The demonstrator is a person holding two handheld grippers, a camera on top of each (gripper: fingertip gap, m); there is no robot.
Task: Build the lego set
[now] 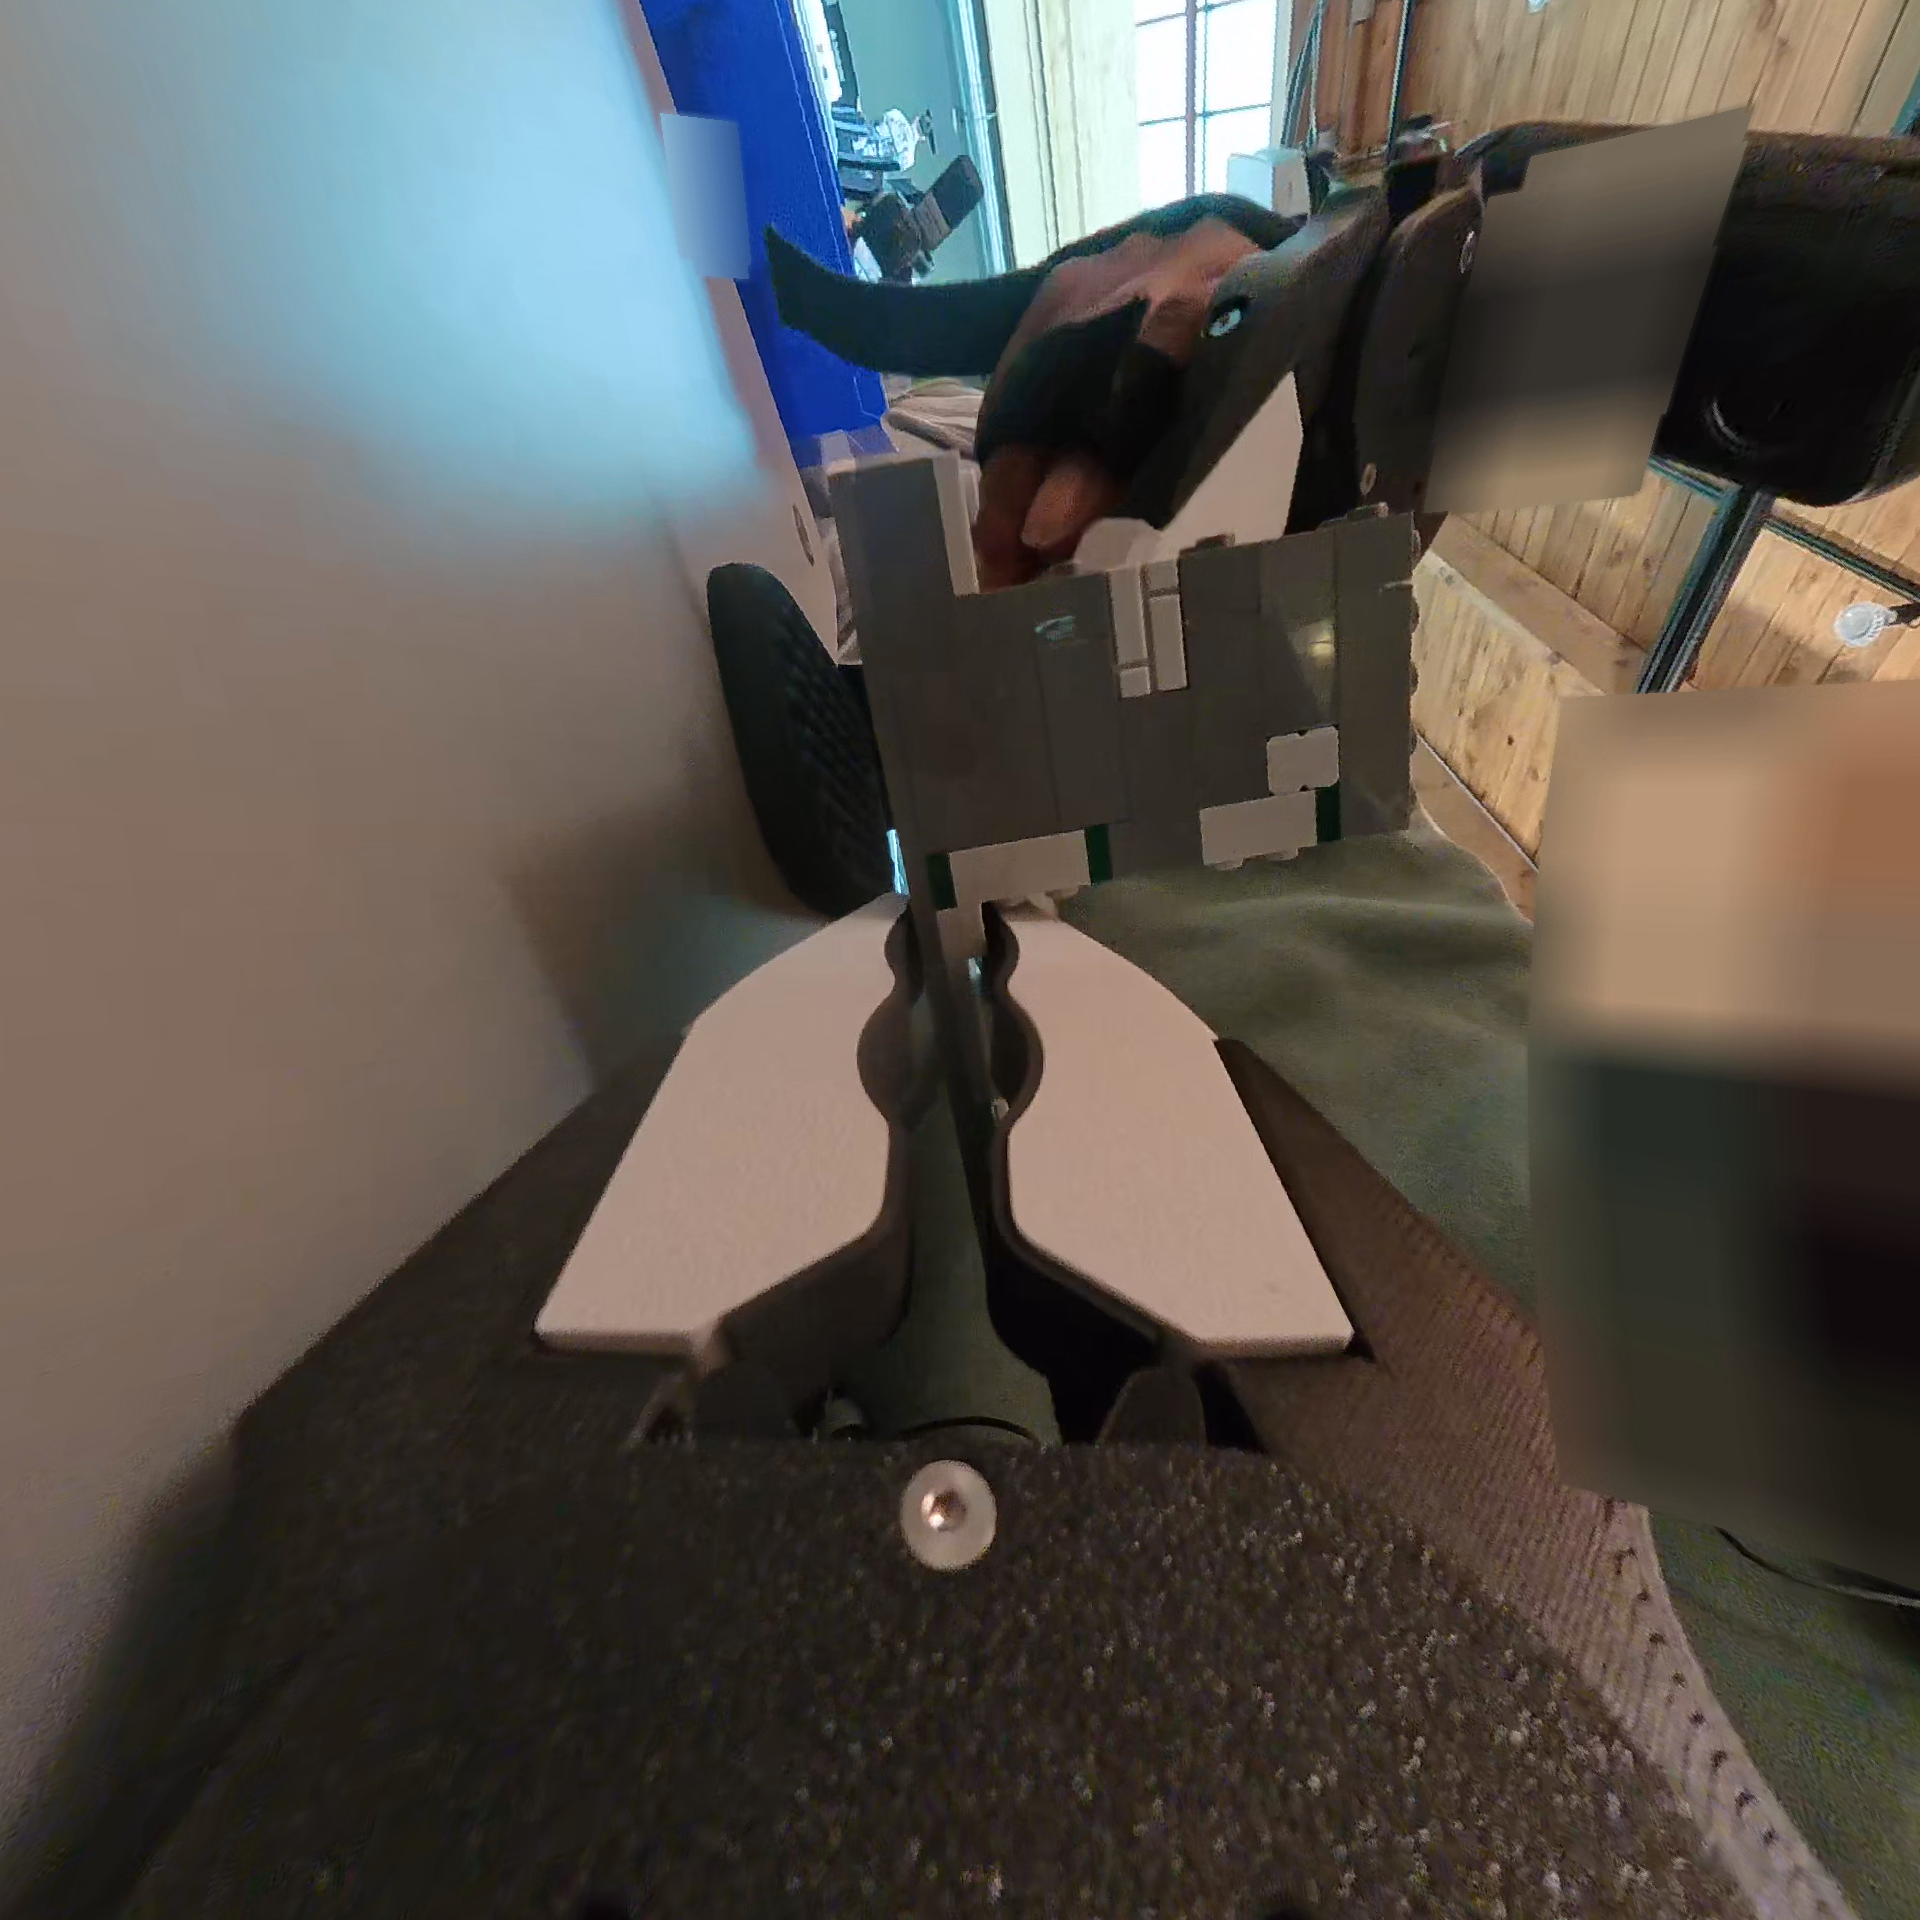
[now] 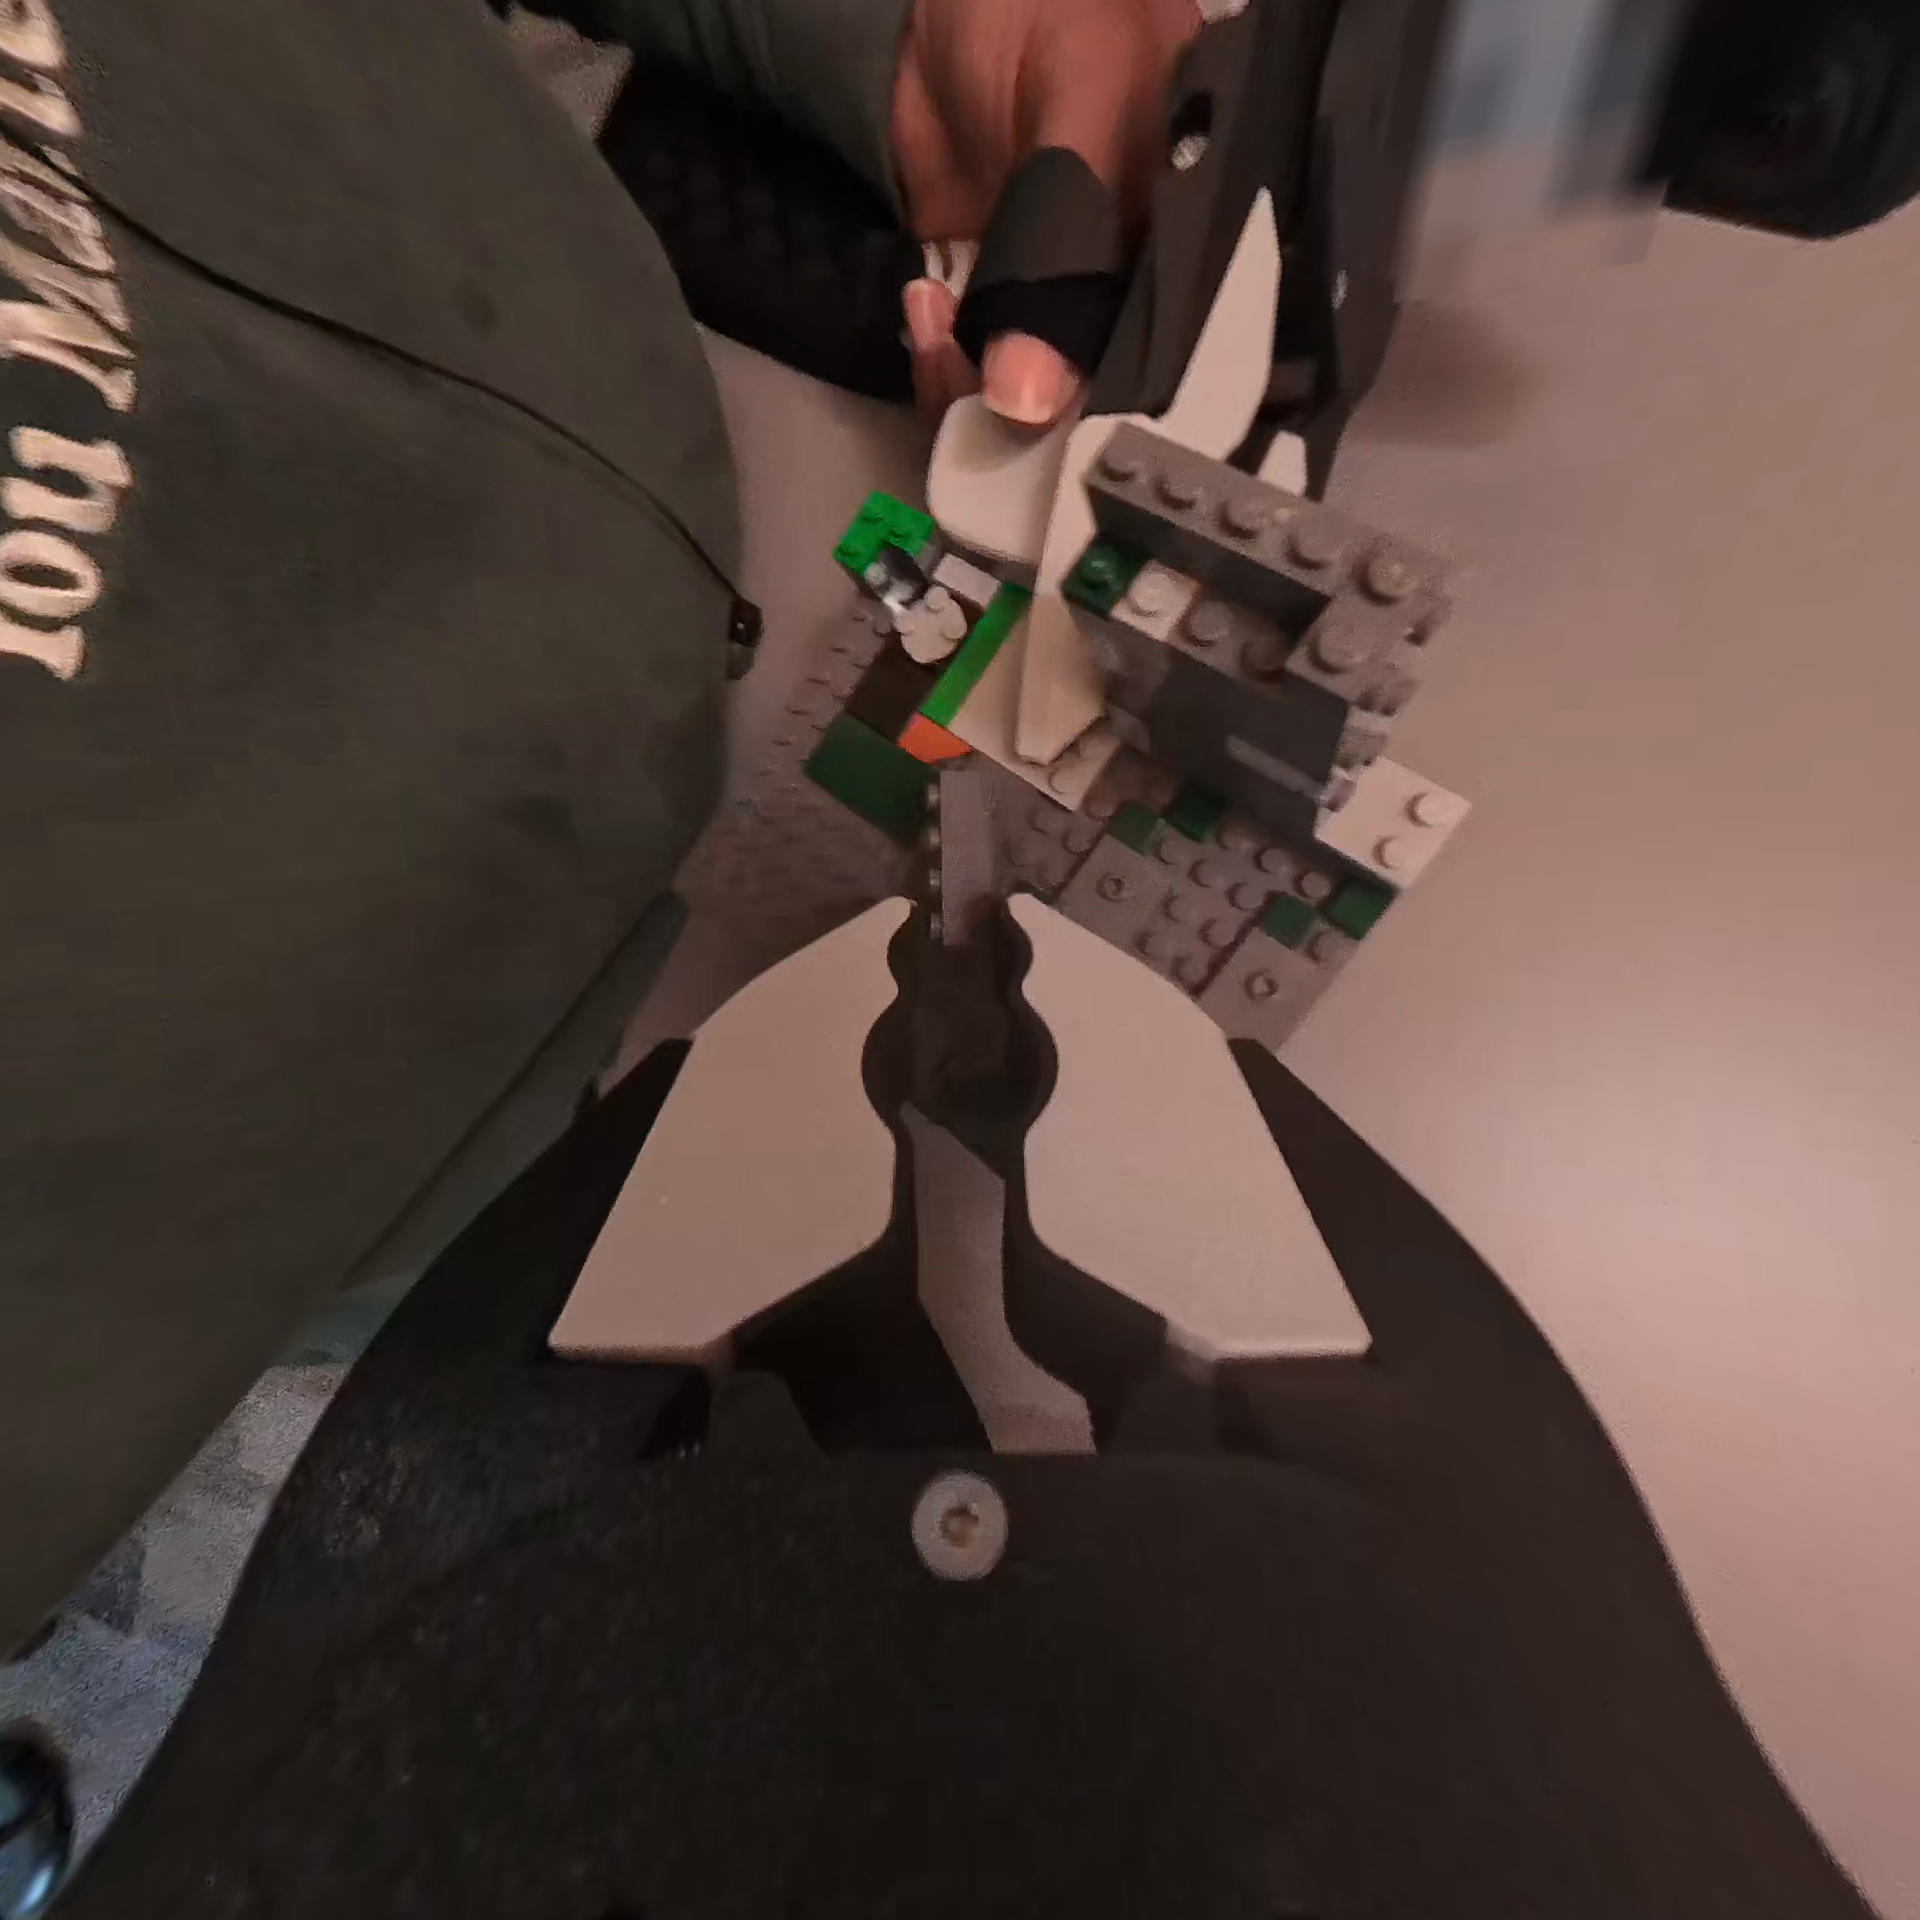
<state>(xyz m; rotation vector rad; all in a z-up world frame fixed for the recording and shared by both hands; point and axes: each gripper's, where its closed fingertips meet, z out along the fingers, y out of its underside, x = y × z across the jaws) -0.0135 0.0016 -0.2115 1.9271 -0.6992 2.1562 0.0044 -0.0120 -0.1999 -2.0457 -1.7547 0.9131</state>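
Observation:
A lego build (image 1: 1039,727) of grey plates with white and green pieces is held up in the air between both grippers. In the left wrist view I see its smooth grey underside. My left gripper (image 1: 948,914) is shut on its lower edge. My right gripper (image 1: 1153,525) reaches in from the top right, held by a gloved hand (image 1: 1060,416), at the build's upper edge. In the right wrist view the studded top of the build (image 2: 1216,707) shows. My right gripper (image 2: 951,920) is shut on a thin grey plate edge. The left gripper (image 2: 1023,665) clamps the build from the far side.
A black ridged wheel (image 1: 800,748) and a blue box (image 1: 769,208) stand behind the build on the left. A green cloth (image 1: 1299,987) lies below. A wooden wall (image 1: 1558,104) is at the right. A person's dark green shirt (image 2: 312,520) fills the left over a pale surface (image 2: 1610,727). Less than 4 cm separates the two grippers' tips.

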